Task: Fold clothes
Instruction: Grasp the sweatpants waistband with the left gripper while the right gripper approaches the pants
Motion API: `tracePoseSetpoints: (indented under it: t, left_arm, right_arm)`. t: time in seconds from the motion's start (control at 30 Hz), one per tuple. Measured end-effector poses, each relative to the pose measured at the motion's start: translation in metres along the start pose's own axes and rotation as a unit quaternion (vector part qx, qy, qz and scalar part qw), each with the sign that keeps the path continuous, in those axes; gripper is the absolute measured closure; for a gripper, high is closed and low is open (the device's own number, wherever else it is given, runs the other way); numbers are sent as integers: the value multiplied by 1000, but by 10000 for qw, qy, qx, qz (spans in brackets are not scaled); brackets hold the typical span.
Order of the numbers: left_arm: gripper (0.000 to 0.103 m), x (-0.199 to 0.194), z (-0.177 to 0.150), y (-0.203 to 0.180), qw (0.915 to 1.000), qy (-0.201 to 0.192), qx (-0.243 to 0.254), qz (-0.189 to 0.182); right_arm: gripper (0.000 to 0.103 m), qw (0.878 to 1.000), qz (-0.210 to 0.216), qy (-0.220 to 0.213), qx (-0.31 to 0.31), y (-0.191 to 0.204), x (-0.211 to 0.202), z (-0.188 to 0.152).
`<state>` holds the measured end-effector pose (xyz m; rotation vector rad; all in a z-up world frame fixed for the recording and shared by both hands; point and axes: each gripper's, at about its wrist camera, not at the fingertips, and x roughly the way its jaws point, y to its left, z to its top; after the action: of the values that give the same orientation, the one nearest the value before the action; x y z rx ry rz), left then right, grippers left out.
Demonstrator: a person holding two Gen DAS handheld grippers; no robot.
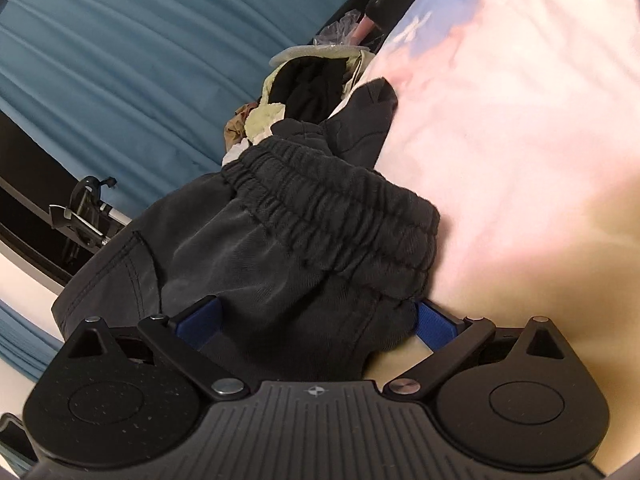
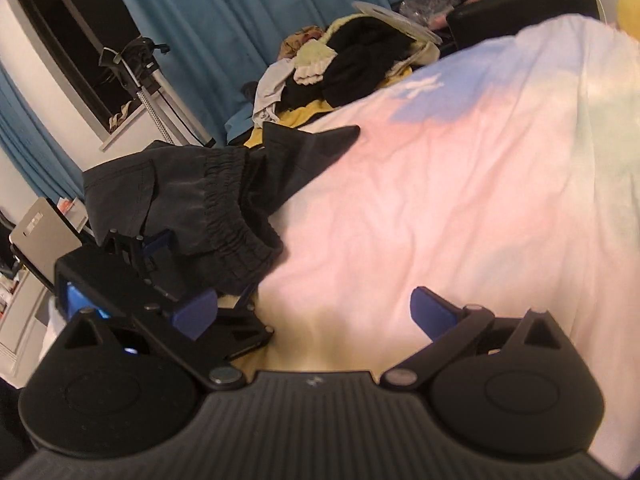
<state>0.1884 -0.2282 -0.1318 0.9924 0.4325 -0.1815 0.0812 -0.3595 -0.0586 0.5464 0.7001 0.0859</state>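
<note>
Black shorts (image 1: pixel 304 232) with a gathered elastic waistband lie bunched at the left edge of a white-and-pink sheet (image 1: pixel 520 140). My left gripper (image 1: pixel 320 320) is open, its blue fingers (image 1: pixel 204 316) wide apart, and the shorts' fabric fills the gap between them. In the right wrist view the same shorts (image 2: pixel 208 200) hang partly off the sheet's edge, with the left gripper (image 2: pixel 192 272) reaching into them from the left. My right gripper (image 2: pixel 314 312) is open over the bare sheet (image 2: pixel 440 200), just right of the shorts, with nothing between its fingers.
A mixed pile of clothes (image 2: pixel 352 60) sits at the far end of the sheet, in front of a blue curtain (image 2: pixel 220 20). A tripod stand (image 2: pixel 152 80) and a silver laptop (image 2: pixel 44 236) are at the left. A black seat (image 2: pixel 520 8) is behind the bed.
</note>
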Motion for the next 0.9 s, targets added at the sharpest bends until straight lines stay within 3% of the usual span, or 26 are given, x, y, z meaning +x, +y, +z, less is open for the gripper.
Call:
tracePoseSetpoints:
  t: [0.1, 0.27, 0.37, 0.57, 0.67, 0.77, 0.9]
  left_arm:
    - [7, 8, 1, 9, 9996, 53, -269, -100]
    - [54, -2, 1, 15, 9987, -21, -432, -277]
    - [64, -25, -2, 30, 9956, -236, -844, -330]
    - [69, -87, -22, 57, 9860, -559, -1479, -534]
    - [70, -133, -45, 66, 9787, -669, -1798, -737]
    - [70, -174, -74, 65, 9731, -642, -2011, -924]
    - [67, -196, -112, 51, 9696, -522, -2117, -1110]
  right_arm:
    - [0, 9999, -24, 27, 122, -8, 3, -2]
    - [0, 9992, -44, -117, 373, -18, 1, -4]
    - [0, 9986, -31, -272, 449, -19, -3, -5]
    - [0, 9954, 208, -713, 607, -19, -20, -2]
    - [0, 9925, 538, -867, 678, -16, -26, 1]
    - [0, 9856, 1040, -871, 1009, -13, -25, 1]
    - [0, 9842, 1186, -623, 1153, -6, -8, -1]
